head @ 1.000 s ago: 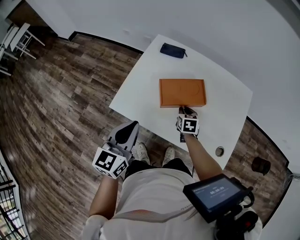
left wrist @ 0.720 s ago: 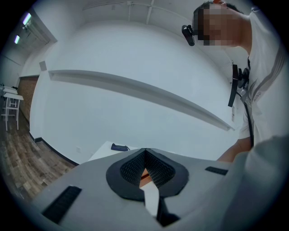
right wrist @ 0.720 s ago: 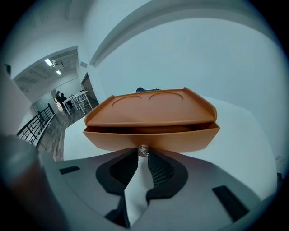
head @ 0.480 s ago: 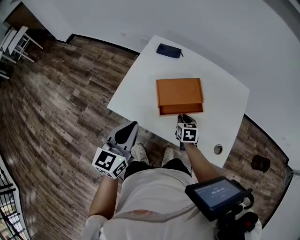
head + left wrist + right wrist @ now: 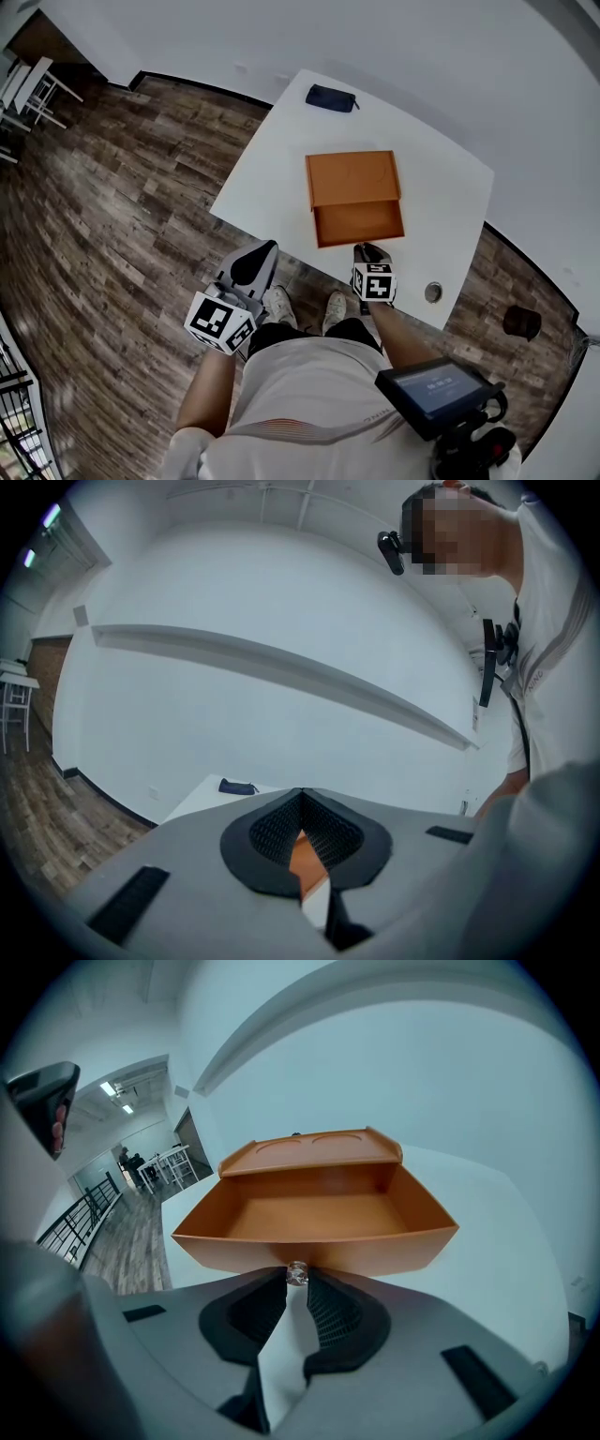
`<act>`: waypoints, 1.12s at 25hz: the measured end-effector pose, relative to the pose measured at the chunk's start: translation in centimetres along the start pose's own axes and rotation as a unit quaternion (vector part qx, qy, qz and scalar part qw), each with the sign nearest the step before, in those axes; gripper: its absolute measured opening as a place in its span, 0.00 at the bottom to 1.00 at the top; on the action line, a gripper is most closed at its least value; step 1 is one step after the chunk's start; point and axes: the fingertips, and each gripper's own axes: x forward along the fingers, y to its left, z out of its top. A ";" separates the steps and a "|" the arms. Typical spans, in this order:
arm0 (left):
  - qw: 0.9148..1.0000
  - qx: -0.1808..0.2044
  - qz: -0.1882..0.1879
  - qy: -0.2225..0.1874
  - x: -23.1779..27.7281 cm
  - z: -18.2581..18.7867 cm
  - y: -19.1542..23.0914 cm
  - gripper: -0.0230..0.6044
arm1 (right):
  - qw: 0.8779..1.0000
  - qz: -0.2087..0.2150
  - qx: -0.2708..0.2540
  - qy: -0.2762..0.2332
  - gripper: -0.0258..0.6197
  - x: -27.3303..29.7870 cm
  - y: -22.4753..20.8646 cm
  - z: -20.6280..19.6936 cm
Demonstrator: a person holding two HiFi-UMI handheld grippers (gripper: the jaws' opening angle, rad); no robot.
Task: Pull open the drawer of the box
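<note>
An orange box lies on the white table, and its drawer stands pulled out toward me, empty inside. My right gripper is at the drawer's front, shut on the small clear knob in the middle of the front panel. The box's lid shows behind the drawer. My left gripper hangs off the table's near-left edge, over the floor, shut with nothing in it; its tips meet and point toward the table.
A dark pouch lies at the table's far corner. A small round object sits near the table's right front edge. A dark object stands on the wooden floor at the right. A screen device hangs at my chest.
The drawer has slid out of the box toward me, from shut to wide open, with my right gripper drawing back on the knob. The left gripper has stayed put.
</note>
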 end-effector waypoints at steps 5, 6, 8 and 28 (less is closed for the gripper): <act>1.000 0.000 -0.001 0.003 -0.2 -0.3 -0.4 0.05 | 1.000 0.007 0.000 -0.003 0.15 -0.5 0.4 -0.9; 1.000 -0.001 -0.001 0.003 -0.1 -0.4 -0.5 0.05 | 1.000 0.012 0.002 -0.006 0.15 -0.5 0.5 -0.9; 1.000 0.000 -0.004 0.002 0.0 -0.5 -0.8 0.05 | 1.000 0.027 0.009 -0.013 0.16 -0.5 0.8 -0.8; 1.000 0.009 -0.026 -0.012 1.9 0.5 -3.8 0.05 | 0.970 0.057 0.036 -0.236 0.05 -13.4 -3.1 11.5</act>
